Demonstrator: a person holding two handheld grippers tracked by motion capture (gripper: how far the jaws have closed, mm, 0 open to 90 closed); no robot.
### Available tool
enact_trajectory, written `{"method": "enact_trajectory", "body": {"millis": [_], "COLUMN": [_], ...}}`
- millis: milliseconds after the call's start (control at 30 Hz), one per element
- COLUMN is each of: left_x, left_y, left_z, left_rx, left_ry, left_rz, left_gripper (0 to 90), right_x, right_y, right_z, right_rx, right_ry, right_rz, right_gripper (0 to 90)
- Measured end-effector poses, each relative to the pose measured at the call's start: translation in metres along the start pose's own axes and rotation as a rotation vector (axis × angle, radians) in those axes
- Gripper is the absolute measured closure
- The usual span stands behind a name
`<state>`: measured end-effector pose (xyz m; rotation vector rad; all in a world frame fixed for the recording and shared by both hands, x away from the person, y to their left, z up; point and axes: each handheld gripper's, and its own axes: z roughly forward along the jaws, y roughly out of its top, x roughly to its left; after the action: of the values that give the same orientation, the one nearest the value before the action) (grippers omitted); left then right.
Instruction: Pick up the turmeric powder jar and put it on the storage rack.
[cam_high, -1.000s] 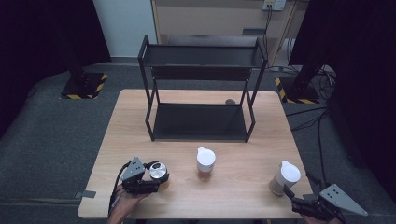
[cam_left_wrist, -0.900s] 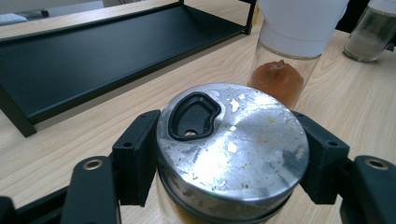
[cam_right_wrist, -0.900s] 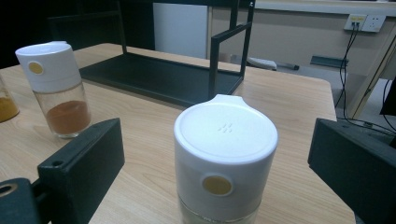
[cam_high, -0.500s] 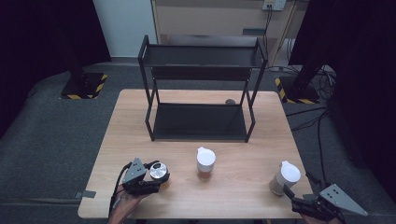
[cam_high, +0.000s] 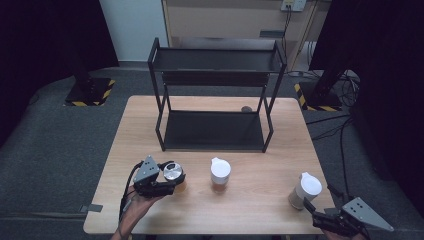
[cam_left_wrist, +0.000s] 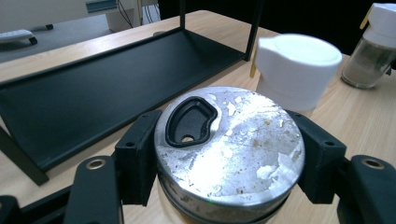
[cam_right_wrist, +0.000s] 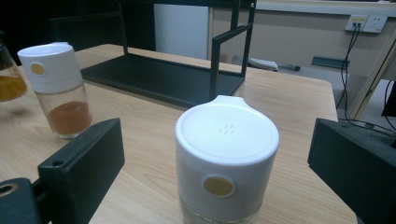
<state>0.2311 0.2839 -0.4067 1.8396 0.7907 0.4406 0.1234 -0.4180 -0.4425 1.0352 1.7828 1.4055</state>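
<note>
Left gripper (cam_high: 167, 185): at the near left of the desk, held in a person's hand (cam_high: 135, 207); its black jaws are pinching the round jar with the scratched silver metal lid (cam_left_wrist: 229, 151), one pad on each side of the lid's rim.

Silver-lidded jar (cam_high: 173, 176): near left on the desk, just left of the middle jar; the lid carries a black kidney-shaped flap with a small hole. Whether its base touches the desk cannot be told.

Right gripper (cam_high: 320, 216): at the near right corner of the desk, grey three-cornered plate on top; its jaws are spread wide, one on each side of the white-capped clear glass jar (cam_right_wrist: 226, 165), and neither pad touches it.

White-capped jar at right (cam_high: 305, 190): upright on the desk, near right, just beyond the right gripper; a round yellowish dot sits on the cap's side.

Middle jar, clear glass with a white cap and brown powder (cam_high: 220, 175): upright near the desk's near edge, between the other two jars and apart from both.

Black two-tier metal shelf rack (cam_high: 215, 131): on the far half of the desk, both tiers bare.

Light wooden desk (cam_high: 260, 210): carries the rack and the jars.
</note>
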Motion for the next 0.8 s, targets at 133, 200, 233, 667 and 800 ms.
{"method": "enact_trajectory", "body": {"millis": [133,200,233,667,800], "left_x": [0.0,0.001,0.001,0.018,0.02], "left_y": [0.014,0.021,0.021,0.06,0.071], "left_z": [0.005,0.007,0.007,0.026,0.038], "left_rx": [-0.003,0.002,0.002,-0.001,0.007], "left_ry": [0.006,0.009,0.009,0.028,0.063], "left_rz": [0.003,0.006,0.006,-0.024,-0.023], "left_gripper": [33.0,33.1,33.1,33.7,33.8], "right_x": [0.0,0.0,0.0,-0.001,-0.001], "right_y": [0.0,0.0,0.0,-0.001,-0.001], "right_z": [0.0,0.0,0.0,0.0,0.0], "right_rx": [-0.001,-0.002,-0.002,-0.006,-0.006], "right_ry": [0.002,0.003,0.003,0.005,0.006], "right_rz": [0.0,0.0,0.0,0.002,0.001], "right_gripper": [3.8,3.8,3.8,3.9,3.9]}}
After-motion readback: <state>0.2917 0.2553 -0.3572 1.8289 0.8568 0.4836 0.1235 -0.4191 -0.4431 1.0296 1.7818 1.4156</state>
